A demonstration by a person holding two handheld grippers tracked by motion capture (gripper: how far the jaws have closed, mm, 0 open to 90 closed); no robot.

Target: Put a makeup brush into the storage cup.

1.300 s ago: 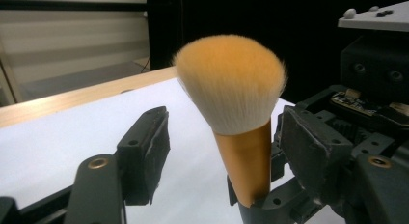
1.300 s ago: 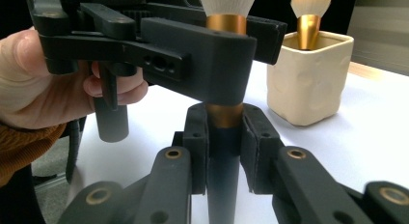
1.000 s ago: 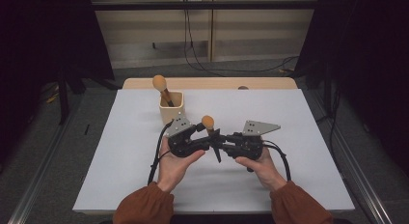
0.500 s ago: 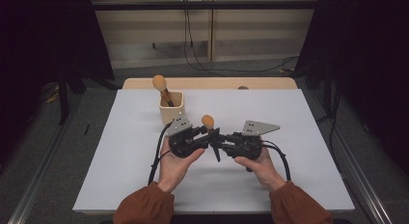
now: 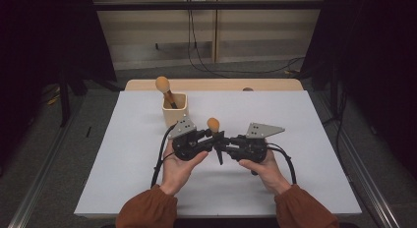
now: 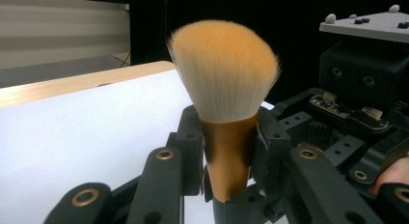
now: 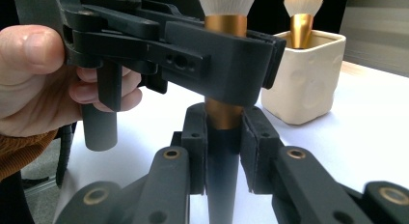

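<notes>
Hidden or cut off: in the high view the handle of the makeup brush with peach bristles, gold ferrule and black handle [image 5: 213, 125] is mostly covered by both tools; its handle tip runs off the bottom of the right gripper view.

The brush stands upright above the white tabletop [image 5: 123, 154], between the two tools.

Left tool [image 5: 212, 135]: jaws have just been closing, now clamped on the gold ferrule, below the bristles.

Right tool [image 5: 222, 142]: clamped lower, where ferrule meets black handle.

A second, similar brush [image 5: 164, 88] stands in the cream square ceramic holder [image 5: 174, 111] behind them, well apart.
</notes>
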